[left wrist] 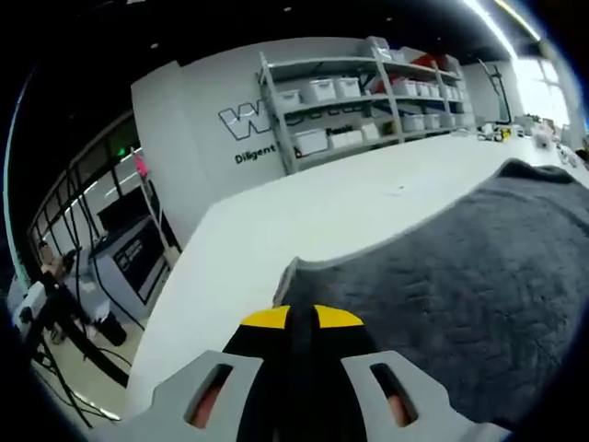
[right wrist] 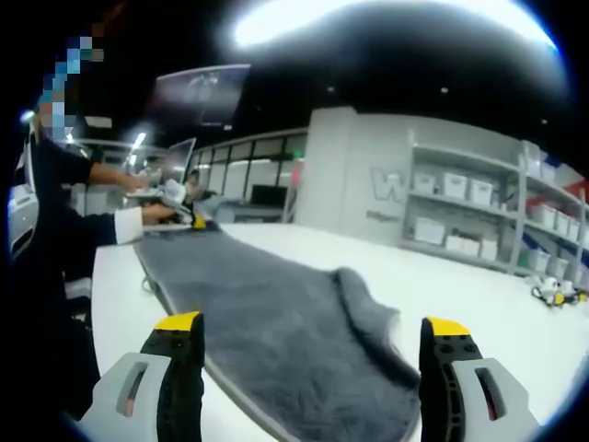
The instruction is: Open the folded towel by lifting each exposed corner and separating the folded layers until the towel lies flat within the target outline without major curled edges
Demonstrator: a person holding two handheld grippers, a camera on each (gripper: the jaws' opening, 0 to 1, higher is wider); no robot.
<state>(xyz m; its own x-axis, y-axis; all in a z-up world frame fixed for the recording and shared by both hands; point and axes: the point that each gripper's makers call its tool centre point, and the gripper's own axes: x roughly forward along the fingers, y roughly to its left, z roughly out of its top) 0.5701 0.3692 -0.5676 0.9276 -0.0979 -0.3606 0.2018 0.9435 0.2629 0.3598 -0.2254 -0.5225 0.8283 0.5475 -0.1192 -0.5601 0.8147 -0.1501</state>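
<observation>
with the left claw (left wrist: 302,318) clamped on a corner of the grey towel (right wrist: 276,322) spread along the white tabletop (right wrist: 479,295), the wide-open right claw (right wrist: 313,336) is best lowered onto the bunched fold.

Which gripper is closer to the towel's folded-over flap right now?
Right. The right gripper hangs open just short of the folded flap, while the left gripper is shut on the gray towel at its far corner.
</observation>
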